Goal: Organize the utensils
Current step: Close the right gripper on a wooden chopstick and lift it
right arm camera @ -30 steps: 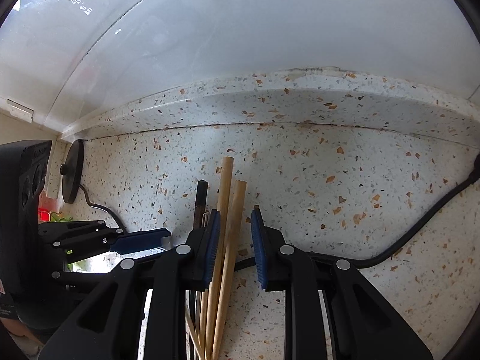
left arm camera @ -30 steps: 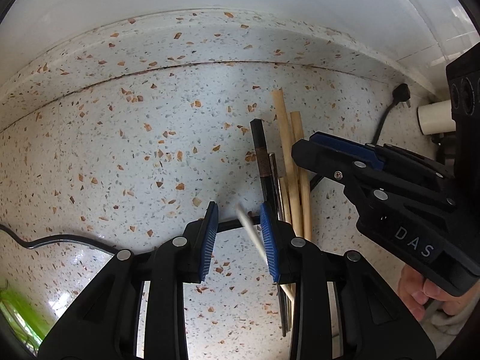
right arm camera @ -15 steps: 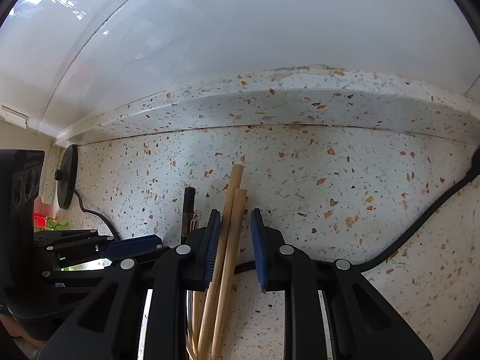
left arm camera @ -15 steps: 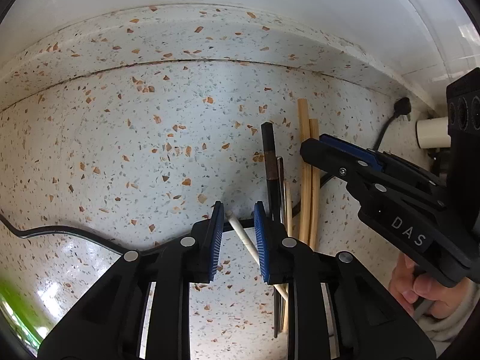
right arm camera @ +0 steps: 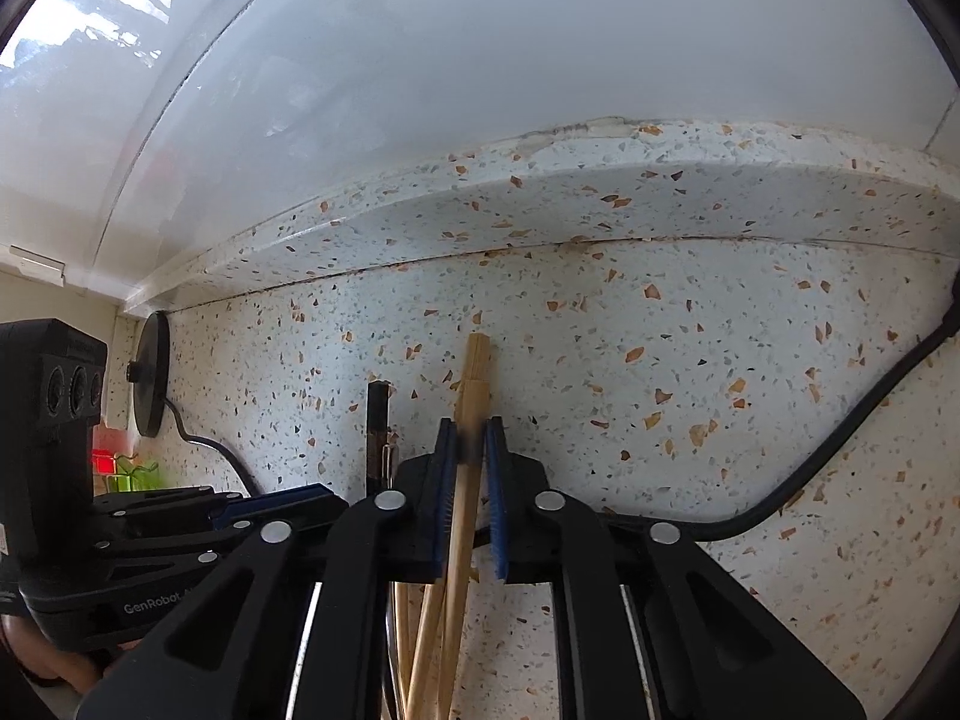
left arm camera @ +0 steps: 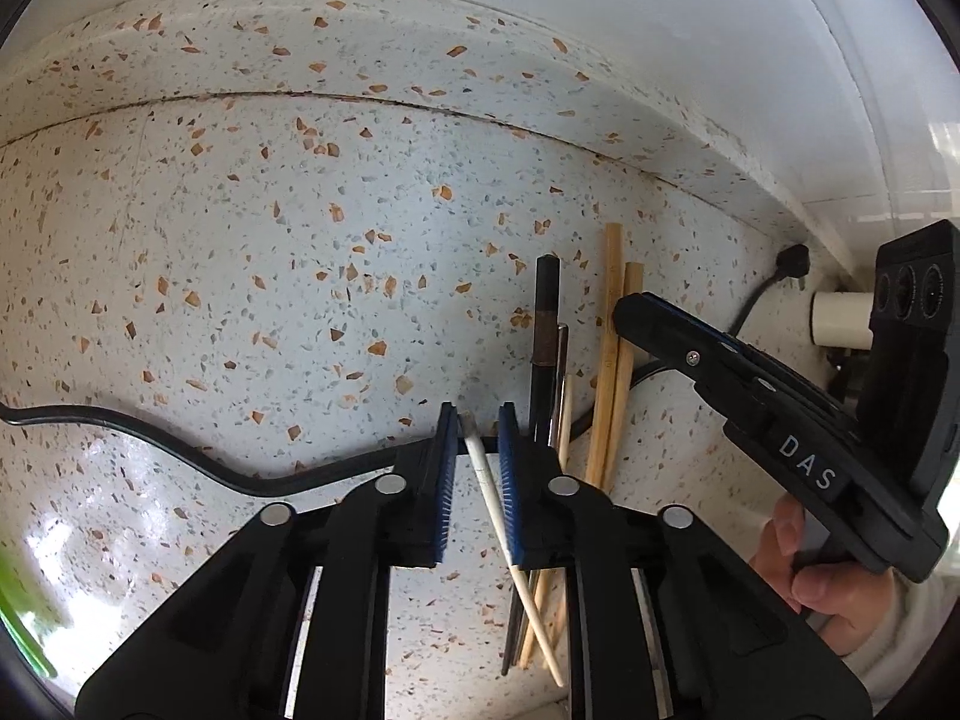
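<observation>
The left gripper (left arm camera: 477,420) is clamping a white chopstick (left arm camera: 489,489) and the right gripper (right arm camera: 470,441) is clamping two bamboo chopsticks (right arm camera: 465,480), all pointing lengthwise toward the counter's (left arm camera: 252,252) back edge.

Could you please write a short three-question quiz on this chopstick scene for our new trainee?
1. True or false: the left tongs are shut on the white chopstick.
2. What do the right tongs grip? A) black chopstick B) bamboo chopsticks C) black cable
3. Fill in: the chopsticks lie on the speckled ____.

Key: 1 true; 2 B; 3 countertop.
</observation>
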The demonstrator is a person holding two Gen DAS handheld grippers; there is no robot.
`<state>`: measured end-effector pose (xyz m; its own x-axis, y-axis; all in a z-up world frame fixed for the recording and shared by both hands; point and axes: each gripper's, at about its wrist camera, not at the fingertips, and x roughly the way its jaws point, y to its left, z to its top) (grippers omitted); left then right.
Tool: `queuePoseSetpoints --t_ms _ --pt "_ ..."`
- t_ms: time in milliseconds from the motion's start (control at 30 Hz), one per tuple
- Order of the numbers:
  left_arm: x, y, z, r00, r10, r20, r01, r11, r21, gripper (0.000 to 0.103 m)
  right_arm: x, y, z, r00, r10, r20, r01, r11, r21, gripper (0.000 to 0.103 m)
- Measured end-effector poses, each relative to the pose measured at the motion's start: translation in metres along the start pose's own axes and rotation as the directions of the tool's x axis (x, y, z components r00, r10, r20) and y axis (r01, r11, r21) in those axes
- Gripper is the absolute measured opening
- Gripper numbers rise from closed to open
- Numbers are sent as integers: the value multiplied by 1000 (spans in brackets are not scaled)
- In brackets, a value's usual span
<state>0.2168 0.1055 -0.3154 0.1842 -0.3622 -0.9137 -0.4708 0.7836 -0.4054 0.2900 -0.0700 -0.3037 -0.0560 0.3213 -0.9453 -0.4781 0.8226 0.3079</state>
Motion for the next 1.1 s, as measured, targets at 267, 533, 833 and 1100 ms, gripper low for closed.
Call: queuePoseSetpoints --t_ms 267,533,833,1100 --pt "-9 5 -7 999 -29 21 29 999 -13 4 -15 -3 0 1000 5 27 -5 1000 0 6" --pt "-37 11 -18 997 -38 71 39 999 -10 4 -38 -1 -1 998 -3 69 4 1000 -11 6" --pt "-104 -7 -49 972 -58 228 33 993 112 3 -88 24 -20 981 -23 194 38 997 -73 5" --pt "-152 -21 -88 942 -51 332 -2 988 157 3 -141 45 -46 950 -15 313 58 990 -127 5"
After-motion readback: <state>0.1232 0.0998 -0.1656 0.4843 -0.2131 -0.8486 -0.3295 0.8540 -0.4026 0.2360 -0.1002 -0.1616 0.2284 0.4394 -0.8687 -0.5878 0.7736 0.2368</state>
